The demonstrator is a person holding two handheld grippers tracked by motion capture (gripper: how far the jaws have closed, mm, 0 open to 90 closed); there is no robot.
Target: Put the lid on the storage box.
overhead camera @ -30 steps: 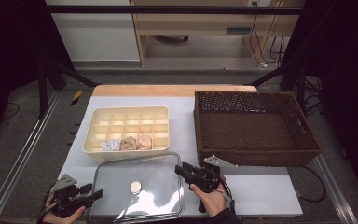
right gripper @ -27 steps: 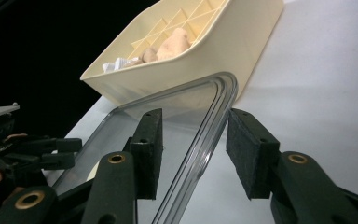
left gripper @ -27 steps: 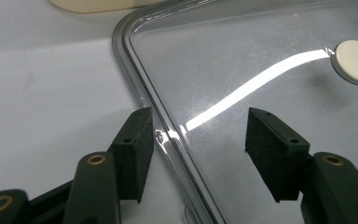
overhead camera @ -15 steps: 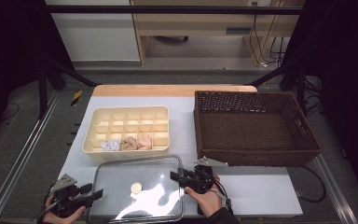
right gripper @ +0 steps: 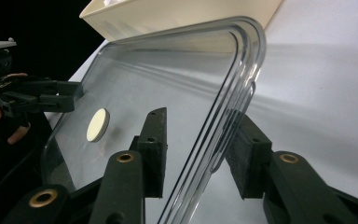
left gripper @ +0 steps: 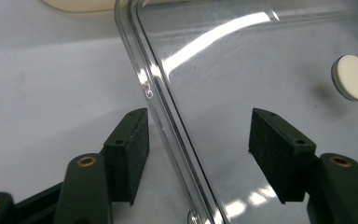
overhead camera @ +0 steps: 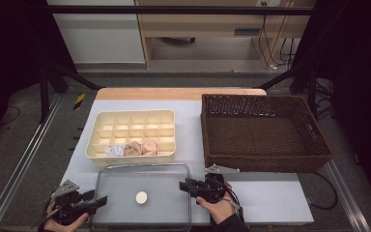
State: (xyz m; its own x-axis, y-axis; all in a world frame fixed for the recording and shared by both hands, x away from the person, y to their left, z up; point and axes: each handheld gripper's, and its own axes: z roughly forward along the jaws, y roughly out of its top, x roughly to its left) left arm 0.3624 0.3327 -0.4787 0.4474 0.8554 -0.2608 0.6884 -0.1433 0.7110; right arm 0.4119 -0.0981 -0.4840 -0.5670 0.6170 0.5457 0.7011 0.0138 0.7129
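A clear plastic lid [overhead camera: 164,179] with a white round knob [overhead camera: 141,196] lies flat on the white table, in front of the cream tray. My left gripper [overhead camera: 96,198] sits at its left edge. In the left gripper view the jaws [left gripper: 198,135] straddle the rim [left gripper: 151,88] with gaps on both sides, and they have just been opening. My right gripper [overhead camera: 183,185] is at the lid's right edge. Its jaws [right gripper: 199,135] have just been closing around the lid's rim [right gripper: 235,93], with a gap still showing beside the left pad [right gripper: 154,144].
A cream compartment tray [overhead camera: 130,113] stands behind the lid, with crumpled cloth pieces [overhead camera: 134,148] in its front row. A dark wicker basket [overhead camera: 261,97] stands to the right, close behind my right hand. The table's front edge runs just below both hands.
The right gripper's jaws have swung slightly toward the lid's right edge. The left hand and the lid stay where they were.
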